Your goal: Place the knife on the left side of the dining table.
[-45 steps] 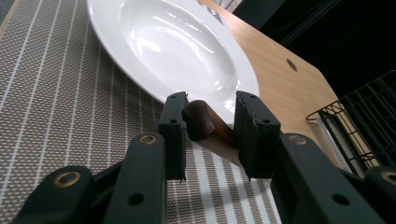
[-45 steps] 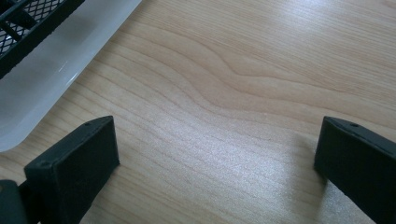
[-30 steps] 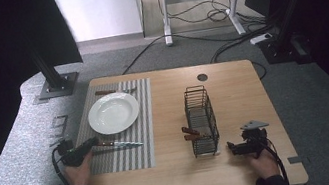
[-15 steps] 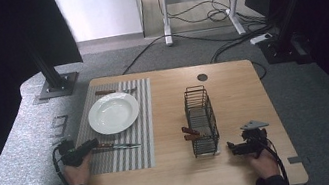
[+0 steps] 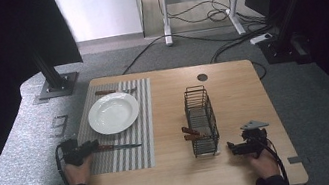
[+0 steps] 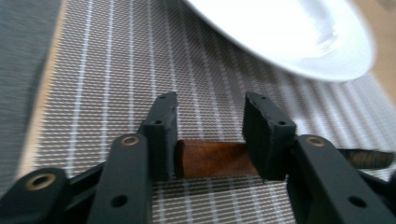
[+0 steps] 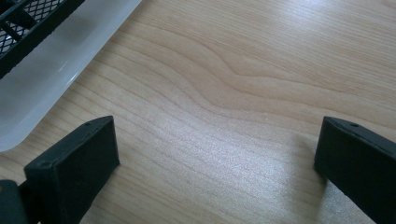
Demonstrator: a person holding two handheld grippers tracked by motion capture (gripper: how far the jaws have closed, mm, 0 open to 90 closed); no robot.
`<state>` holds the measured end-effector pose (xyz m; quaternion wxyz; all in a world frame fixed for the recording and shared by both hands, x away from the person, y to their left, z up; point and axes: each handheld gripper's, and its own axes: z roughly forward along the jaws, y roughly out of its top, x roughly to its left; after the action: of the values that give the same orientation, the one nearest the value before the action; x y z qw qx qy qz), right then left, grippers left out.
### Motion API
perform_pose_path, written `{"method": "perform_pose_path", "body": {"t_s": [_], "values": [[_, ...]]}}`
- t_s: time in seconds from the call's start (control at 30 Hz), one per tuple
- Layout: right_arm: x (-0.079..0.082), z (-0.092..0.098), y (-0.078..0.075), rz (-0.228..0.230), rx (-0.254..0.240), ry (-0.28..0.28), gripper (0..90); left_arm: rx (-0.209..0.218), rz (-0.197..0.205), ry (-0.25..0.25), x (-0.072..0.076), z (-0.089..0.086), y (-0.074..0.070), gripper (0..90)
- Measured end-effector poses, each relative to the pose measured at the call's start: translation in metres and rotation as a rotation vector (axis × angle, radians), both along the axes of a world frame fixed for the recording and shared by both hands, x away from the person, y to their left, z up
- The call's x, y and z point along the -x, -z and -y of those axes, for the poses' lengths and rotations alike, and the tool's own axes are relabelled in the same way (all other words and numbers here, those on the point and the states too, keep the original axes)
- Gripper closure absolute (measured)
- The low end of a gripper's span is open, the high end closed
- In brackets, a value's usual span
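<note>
Since the frame a second ago, little has moved: the left gripper sits at the same near-left spot on the mat, the wooden-handled table knife lies on the same line, and the right gripper is unshifted.

The knife's brown wooden handle lies crosswise between the left gripper's two jaws, both pads touching it, so the jaws are clamped on the handle near its butt. The long axis runs from the jaws out toward the person's right; the metal blade extends away from the fingertips along the grey striped woven placemat. Whether the knife is lifted clear or resting on the mat cannot be told.

Just beyond the jaws, on the far side, sits the round white plate on the same mat. A second wooden-handled utensil lies past the plate at the mat's far edge.

The right gripper rests on the light wooden table, jaws spread wide with bare wood between them. Just beside it stands the black wire mesh basket on a pale tray, two wooden handles poking out its side.

Judgement: the left hand is far nearer the knife; setting it down is the step in hand.
</note>
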<state>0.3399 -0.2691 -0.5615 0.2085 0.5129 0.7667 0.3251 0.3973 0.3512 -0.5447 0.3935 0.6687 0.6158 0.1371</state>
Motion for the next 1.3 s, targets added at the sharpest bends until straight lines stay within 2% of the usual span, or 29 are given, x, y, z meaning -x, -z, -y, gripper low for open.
{"method": "perform_pose_path", "body": {"t_s": [0.07, 0.43, 0.5, 0.57, 0.6, 0.67, 0.7, 0.8, 0.87, 0.93, 1.03, 1.2, 1.3], "values": [[0.0, 0.0, 0.0, 0.0, 0.0, 0.0, 0.0, -0.044, 0.003, 0.009, -0.001, 0.003, -0.001, 56.1], [0.0, 0.0, 0.0, 0.0, 0.0, 0.0, 0.0, -0.063, 0.008, 0.01, -0.002, 0.004, -0.001, 52.0], [0.0, 0.0, 0.0, 0.0, 0.0, 0.0, 0.0, -0.06, 0.015, 0.005, -0.001, 0.003, -0.001, 48.6], [0.0, 0.0, 0.0, 0.0, 0.0, 0.0, 0.0, -0.072, 0.03, -0.001, 0.0, 0.003, -0.003, 40.2], [0.0, 0.0, 0.0, 0.0, 0.0, 0.001, 0.0, -0.082, 0.037, -0.003, 0.0, 0.004, -0.003, 40.2], [0.0, 0.0, 0.0, 0.0, 0.0, 0.0, 0.0, -0.096, 0.059, 0.002, 0.001, 0.004, -0.004, 26.0], [0.0, 0.0, 0.0, 0.0, 0.0, 0.0, 0.0, -0.101, 0.064, 0.005, 0.002, 0.004, -0.005, 26.0], [0.0, 0.0, 0.0, 0.0, 0.0, 0.002, 0.0, -0.136, 0.084, 0.016, 0.007, 0.007, -0.01, 14.5], [0.0, 0.0, 0.0, 0.0, 0.0, 0.003, 0.0, -0.163, 0.09, 0.035, 0.01, 0.009, -0.014, 9.9], [0.0, 0.0, 0.0, 0.0, 0.0, 0.003, 0.0, -0.216, 0.106, 0.069, 0.016, 0.012, -0.021, 6.0], [0.0, 0.0, 0.0, 0.0, 0.0, 0.003, 0.0, -0.262, 0.109, 0.099, 0.023, 0.015, -0.024, 0.0], [0.0, 0.0, 0.0, 0.0, 0.0, 0.003, 0.0, -0.273, 0.1, 0.134, 0.032, 0.015, -0.019, 0.0], [0.0, 0.0, 0.0, 0.0, 0.0, 0.003, 0.0, -0.3, 0.074, 0.156, 0.034, 0.016, -0.009, 0.0]]}}
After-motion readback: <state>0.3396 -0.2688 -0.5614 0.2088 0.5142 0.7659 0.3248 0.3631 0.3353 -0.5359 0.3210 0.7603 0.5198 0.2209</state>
